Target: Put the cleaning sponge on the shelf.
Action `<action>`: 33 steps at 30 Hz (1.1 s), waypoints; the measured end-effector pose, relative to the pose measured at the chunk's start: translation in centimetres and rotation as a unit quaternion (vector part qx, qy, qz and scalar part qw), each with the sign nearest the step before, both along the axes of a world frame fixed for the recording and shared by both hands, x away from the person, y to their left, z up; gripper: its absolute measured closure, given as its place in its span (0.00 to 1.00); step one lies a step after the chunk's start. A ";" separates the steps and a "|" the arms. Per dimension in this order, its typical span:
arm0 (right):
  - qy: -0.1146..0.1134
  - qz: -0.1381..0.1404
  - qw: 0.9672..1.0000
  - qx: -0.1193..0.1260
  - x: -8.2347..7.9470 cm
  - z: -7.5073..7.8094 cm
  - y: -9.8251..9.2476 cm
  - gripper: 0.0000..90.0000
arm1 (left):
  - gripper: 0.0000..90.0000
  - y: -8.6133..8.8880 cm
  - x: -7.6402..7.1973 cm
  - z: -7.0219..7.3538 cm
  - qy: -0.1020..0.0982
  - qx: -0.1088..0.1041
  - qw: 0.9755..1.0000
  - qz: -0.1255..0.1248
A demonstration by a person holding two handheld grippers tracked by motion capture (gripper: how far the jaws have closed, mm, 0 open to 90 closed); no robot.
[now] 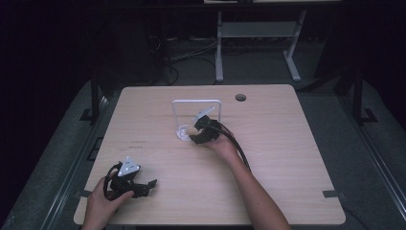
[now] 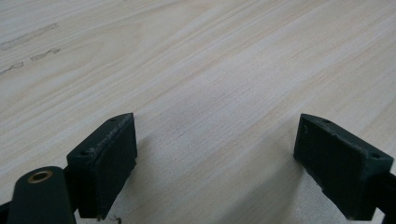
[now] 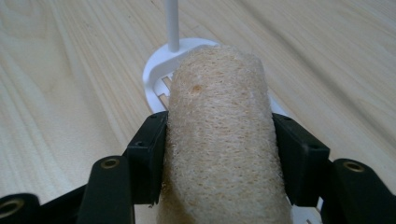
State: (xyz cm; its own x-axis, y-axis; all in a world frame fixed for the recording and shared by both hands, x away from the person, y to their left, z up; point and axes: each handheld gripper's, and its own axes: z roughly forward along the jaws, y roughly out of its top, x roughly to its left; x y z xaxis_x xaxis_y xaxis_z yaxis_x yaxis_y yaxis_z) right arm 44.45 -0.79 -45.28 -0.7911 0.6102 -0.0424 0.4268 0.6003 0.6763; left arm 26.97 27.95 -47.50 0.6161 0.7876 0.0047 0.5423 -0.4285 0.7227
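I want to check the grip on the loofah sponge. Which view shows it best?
The right gripper view: the loofah sponge sits close up, squeezed between the right gripper's black jaws, above the white stand. In the high view the hand and gripper hide it.

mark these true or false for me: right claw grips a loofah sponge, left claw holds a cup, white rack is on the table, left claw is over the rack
1. The right claw grips a loofah sponge. True.
2. The left claw holds a cup. False: its jaws stand open with bare table between them.
3. A white rack stands on the table. True.
4. The left claw is over the rack. False: it rests near the table's front left corner, apart from the rack.
5. The sponge hangs from the rack's top bar. False: it sits between the right claw's jaws, above the rack's base.
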 end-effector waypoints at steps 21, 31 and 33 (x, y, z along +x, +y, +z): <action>-0.007 0.002 1.000 0.006 -0.5 0.9 0.1 0.37 | 0.14 0.0 0.0 0.0 0.000 0.001 1.000 0.000; -0.026 0.011 0.999 0.015 -2.7 3.9 -1.1 0.44 | 0.14 0.0 0.0 0.0 0.000 0.001 1.000 -0.001; -0.027 0.014 0.999 0.023 -3.2 4.3 -1.3 0.49 | 0.14 0.0 0.0 0.0 0.000 0.001 1.000 -0.001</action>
State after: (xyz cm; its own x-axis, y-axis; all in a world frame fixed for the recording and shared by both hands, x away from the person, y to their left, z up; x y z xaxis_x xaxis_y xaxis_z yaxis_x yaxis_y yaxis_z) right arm 41.23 -2.14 -41.00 -0.8057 0.5894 -0.0582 0.3712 0.5791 0.7258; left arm 26.98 27.97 -47.50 0.6171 0.7869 0.0071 0.5412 -0.4309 0.7221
